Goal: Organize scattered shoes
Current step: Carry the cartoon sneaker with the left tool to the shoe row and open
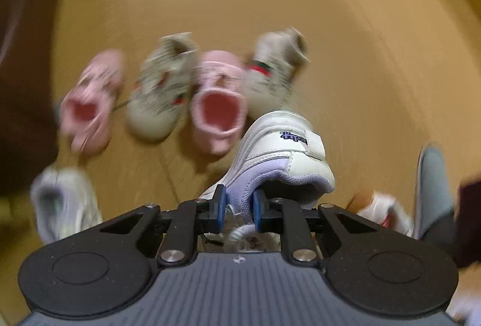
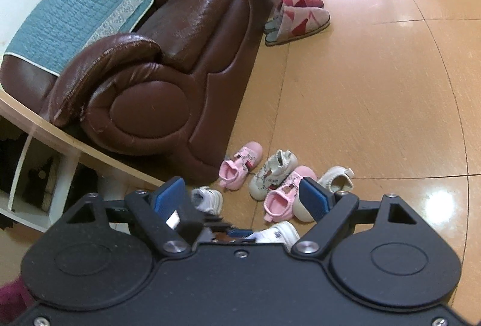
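One white sneaker (image 1: 282, 154) pinched between left fingers (image 1: 221, 201), heel collar gripped

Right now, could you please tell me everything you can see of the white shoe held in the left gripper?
The white shoe is a small child's sneaker of leather-like material with lilac fabric lining round the collar, a strap across the top and purple lettering beside it. The left gripper is shut on the collar edge, its blue pads pinching the lilac fabric, so the opening faces the camera and the toe points away. Whether it rests on the wooden floor cannot be told.
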The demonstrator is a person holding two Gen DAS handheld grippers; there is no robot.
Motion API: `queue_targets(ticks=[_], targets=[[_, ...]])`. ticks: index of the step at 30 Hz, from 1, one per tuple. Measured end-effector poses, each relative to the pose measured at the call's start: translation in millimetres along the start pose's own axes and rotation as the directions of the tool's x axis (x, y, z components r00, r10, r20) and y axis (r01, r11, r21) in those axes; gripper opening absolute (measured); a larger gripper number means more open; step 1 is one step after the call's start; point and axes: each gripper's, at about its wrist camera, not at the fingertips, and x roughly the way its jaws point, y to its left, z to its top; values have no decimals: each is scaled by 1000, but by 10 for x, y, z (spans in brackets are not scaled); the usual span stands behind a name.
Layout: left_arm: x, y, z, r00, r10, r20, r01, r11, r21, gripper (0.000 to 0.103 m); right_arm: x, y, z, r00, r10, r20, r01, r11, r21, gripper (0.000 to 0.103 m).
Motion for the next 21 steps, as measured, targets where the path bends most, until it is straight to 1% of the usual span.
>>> queue_targets(ticks=[3,6,10,13,16,18,20,21], targets=[[-100,189,-155,999,0,35,5,991,-132,17,-27,70,-1,1000,26,6,-26,1000,0,85],[-128,412,-288,998,9,56,4,970,-242,17,-33,127,-18,999,36,4,-36,999,-14,86],[-90,657,-349,998,13,54,6,946,-325,17,12,88,-35,1000,21,-8,-21,1000,-4,86],[-27,823,-326,999,25,42,-8,932,-362,16,46,75,-40,1000,15,-16,-15,1000,-1,86],[15,937,-276,997,61,42,-40,923,-382,15,79,77,-42,1000,13,-24,-13,1000,-1,86],[50,999,-234,994,96,51,-68,917,-394,13,100,79,-43,999,11,-30,-11,1000,0,86],[54,1034,-195,986,157,53,-123,907,-402,14,124,91,-47,999,11,-37,-11,1000,-4,86],[59,1028,-184,984,169,50,-136,907,-399,15,138,103,-50,999,11,-41,-11,1000,-9,86]])
